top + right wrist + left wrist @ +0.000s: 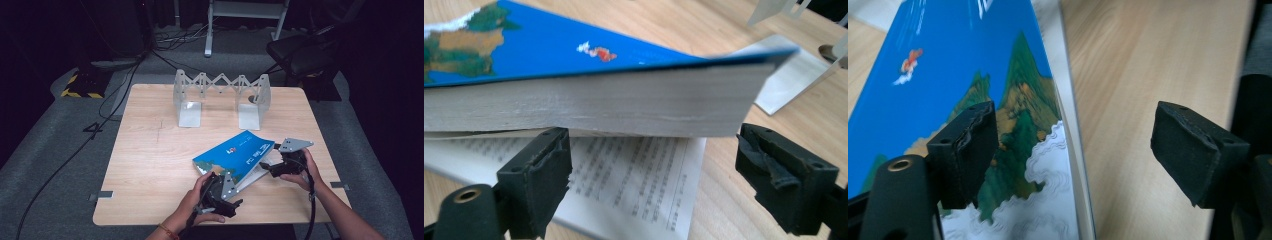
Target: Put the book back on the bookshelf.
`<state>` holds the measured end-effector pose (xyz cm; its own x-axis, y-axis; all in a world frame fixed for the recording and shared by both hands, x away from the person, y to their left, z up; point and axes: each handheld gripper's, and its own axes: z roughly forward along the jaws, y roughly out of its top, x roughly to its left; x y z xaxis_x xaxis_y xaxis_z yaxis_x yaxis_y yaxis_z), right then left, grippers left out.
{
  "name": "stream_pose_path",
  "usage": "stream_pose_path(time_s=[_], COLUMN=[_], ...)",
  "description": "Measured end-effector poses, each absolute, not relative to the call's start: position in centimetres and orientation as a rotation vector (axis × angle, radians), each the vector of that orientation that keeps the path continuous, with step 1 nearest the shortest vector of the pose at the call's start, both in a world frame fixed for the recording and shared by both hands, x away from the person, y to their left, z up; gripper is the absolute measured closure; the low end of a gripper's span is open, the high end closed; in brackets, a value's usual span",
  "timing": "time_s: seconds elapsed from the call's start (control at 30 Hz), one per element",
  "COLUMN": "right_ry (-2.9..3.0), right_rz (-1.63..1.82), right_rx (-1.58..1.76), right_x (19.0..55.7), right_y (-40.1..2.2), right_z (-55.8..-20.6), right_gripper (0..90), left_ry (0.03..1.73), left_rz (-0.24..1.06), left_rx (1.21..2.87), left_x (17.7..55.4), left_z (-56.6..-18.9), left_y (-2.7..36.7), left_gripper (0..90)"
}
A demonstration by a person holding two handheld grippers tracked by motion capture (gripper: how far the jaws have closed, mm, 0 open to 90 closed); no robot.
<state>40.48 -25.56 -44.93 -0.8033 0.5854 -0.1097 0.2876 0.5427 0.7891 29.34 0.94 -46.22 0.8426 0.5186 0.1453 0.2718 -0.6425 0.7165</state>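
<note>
A blue-covered book point(235, 152) lies askew on the wooden table point(150, 160), right of the middle. Its cover and thick page block point(599, 100) are raised off a printed page point(634, 185) that lies flat on the table. My right gripper point(272, 167) is at the book's right edge, jaws open point(654, 170) just under the raised block, with nothing pinched. My left gripper point(225, 192) is at the book's near corner, also open point(1073, 150). One of its jaws hangs over the illustrated cover point(948, 60) and the other over bare wood.
A white expanding metal book rack point(220, 95) stands at the back of the table, with two flat foot plates. Black cables point(115, 100) run across the grey floor on the left. A dark chair point(300, 52) stands behind the table's right corner.
</note>
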Motion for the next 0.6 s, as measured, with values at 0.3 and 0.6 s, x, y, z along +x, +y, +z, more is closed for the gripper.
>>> stream_pose_path(time_s=[0.3, 0.6], right_ry=[2.379, 2.365], right_rz=[1.173, 1.188], right_rx=[0.746, 0.776], right_x=[40.8, 41.0], right_y=[-24.6, -25.0], right_z=[-44.0, -44.1], right_gripper=[15.4, 16.7], left_ry=[0.692, 0.553], left_rz=[0.585, 0.673], left_rx=[2.282, 2.256], left_x=[29.9, 29.7], left_z=[-47.5, -45.4], left_y=[1.7, 3.2], left_gripper=[22.4, 68.4])
